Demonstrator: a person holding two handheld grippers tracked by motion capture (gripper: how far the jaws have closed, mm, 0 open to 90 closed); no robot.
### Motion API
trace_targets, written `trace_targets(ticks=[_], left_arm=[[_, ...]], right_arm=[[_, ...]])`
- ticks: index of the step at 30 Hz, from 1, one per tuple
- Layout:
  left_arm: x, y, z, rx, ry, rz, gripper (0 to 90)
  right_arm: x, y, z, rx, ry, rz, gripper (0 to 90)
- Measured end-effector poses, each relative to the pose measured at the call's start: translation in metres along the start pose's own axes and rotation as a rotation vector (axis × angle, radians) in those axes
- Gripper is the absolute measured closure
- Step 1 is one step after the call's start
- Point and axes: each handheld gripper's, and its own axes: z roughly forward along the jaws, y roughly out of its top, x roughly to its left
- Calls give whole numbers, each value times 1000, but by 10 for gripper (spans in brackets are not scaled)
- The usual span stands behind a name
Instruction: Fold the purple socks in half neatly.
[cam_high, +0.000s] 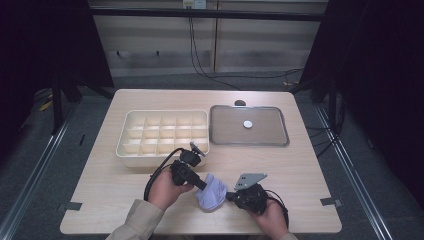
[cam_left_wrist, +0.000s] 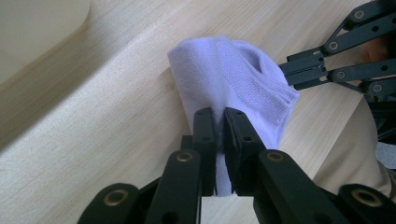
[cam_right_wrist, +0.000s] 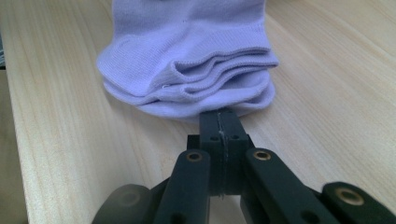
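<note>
Pale wood grain covers the table, which stands in a dim room with grey floor and cables along the back wall. Near its front edge a folded lilac sock lies between the two grippers. The left gripper has its fingers narrowed onto a fold of the sock, cloth pinched between the pads. The right gripper has its fingers pressed together just at the sock's stacked cuff edges; whether a thin layer is caught there is hard to tell. Beyond the left fingers sits a cream divided box, and beside it a grey tray with a small white disc. No label or writing can be read anywhere.
</note>
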Motion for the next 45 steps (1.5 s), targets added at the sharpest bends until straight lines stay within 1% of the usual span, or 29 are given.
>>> trace_targets(ticks=[3, 4, 5, 8, 9, 10, 12, 14, 16, 27, 31, 34, 35, 39, 40, 42, 45], left_arm=[[-3, 2, 0, 9, 17, 2, 834], [-4, 2, 1, 8, 12, 4, 834], [-5, 3, 1, 13, 14, 15, 835], [-8, 5, 1, 9, 19, 17, 835], [-9, 6, 1, 13, 20, 30, 835], [-10, 6, 1, 16, 21, 30, 836], [-11, 7, 1, 14, 17, 33, 836], [-12, 7, 2, 11, 16, 26, 836], [-13, 8, 1, 13, 15, 34, 836], [-21, 11, 2, 7, 11, 50, 840], [-22, 12, 4, 7, 8, 59, 840], [-23, 12, 5, 6, 8, 54, 841], [-23, 12, 5, 8, 6, 60, 841], [-26, 13, 6, 8, 7, 62, 841], [-25, 13, 7, 9, 2, 71, 841], [-27, 13, 8, 3, 4, 65, 842], [-28, 14, 9, 6, -1, 69, 842]], right_arm=[[0, 0, 0, -1, 1, -1, 899], [0, 0, 0, -2, 2, 0, 899], [0, 0, 0, -2, 4, 4, 899], [1, 1, 1, -2, 8, 5, 899], [1, 1, 1, -2, 8, 5, 899], [1, 1, 1, 0, 8, 4, 899], [1, 1, 1, -3, 8, 1, 899], [1, 1, 1, -3, 9, 3, 899], [1, 1, 2, -5, 10, 4, 899], [0, 1, 3, -12, 15, 7, 900], [0, 2, 4, -14, 15, 1, 900], [1, 2, 4, -14, 14, 2, 900], [1, 2, 4, -14, 14, 2, 900], [1, 2, 5, -16, 15, -1, 899], [1, 2, 5, -16, 15, -1, 899], [1, 2, 5, -15, 16, -2, 899], [2, 3, 5, -14, 16, 1, 900]])
